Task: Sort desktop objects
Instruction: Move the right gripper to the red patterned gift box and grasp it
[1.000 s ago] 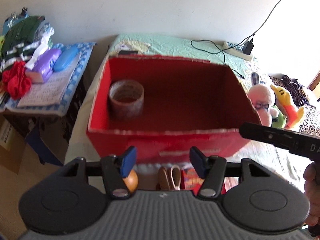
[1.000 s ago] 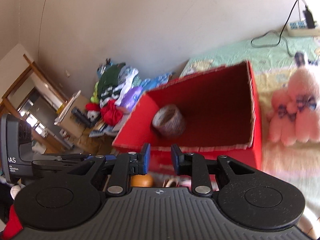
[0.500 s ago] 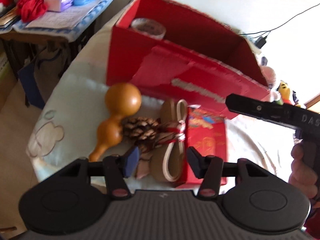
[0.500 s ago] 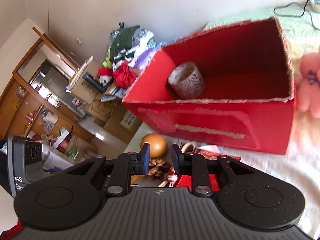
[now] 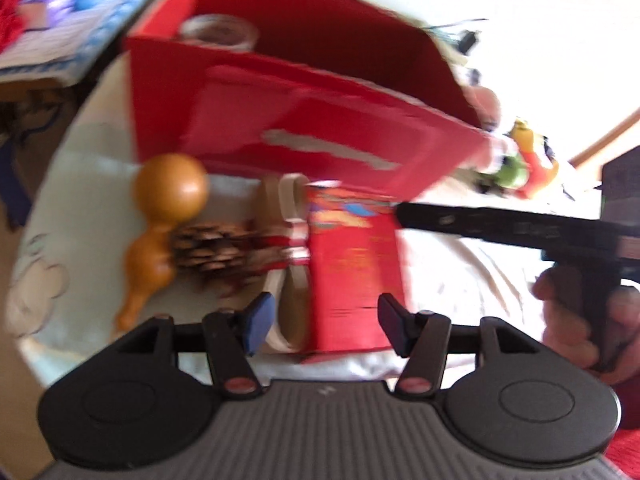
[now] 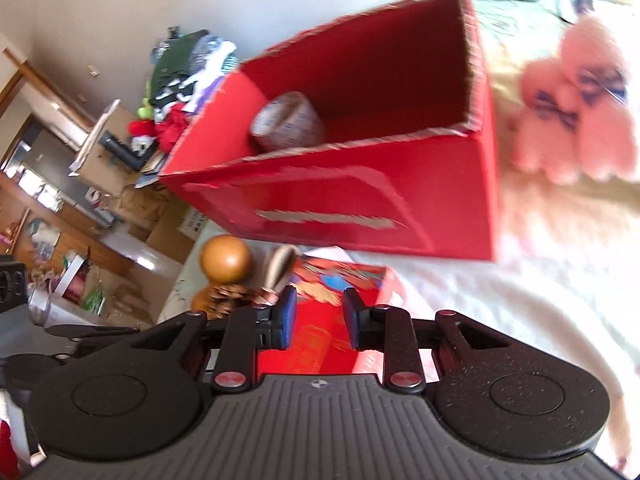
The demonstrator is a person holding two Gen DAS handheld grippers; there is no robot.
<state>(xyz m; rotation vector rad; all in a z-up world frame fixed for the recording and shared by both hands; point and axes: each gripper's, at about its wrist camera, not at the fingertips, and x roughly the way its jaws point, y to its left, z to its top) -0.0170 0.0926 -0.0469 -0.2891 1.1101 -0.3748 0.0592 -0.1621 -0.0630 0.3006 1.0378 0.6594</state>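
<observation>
An open red box (image 5: 320, 120) stands on the pale cloth with a tape roll (image 5: 218, 32) inside it. In front of it lie an orange gourd (image 5: 160, 216), a pine cone (image 5: 212, 248), a beige oval item (image 5: 286, 264) and a flat red packet (image 5: 352, 264). My left gripper (image 5: 325, 326) is open, low over the near end of the red packet and the beige item. My right gripper (image 6: 318, 318) hangs over the same red packet (image 6: 332, 308), open by a narrow gap, holding nothing. The right wrist view also has the gourd (image 6: 226, 260) and tape roll (image 6: 286, 122).
Pink plush toys (image 6: 576, 108) sit right of the red box (image 6: 360, 184). A side table (image 6: 180, 72) piled with clothes stands to its left. The right gripper's black bar (image 5: 500, 228) and a hand (image 5: 576, 332) reach in beside the packet. The cloth's edge drops off at the left.
Both views have tilted down from the box interior to the items in front of it. Both grippers have come lower and closer to the red packet. Their finger gaps look unchanged.
</observation>
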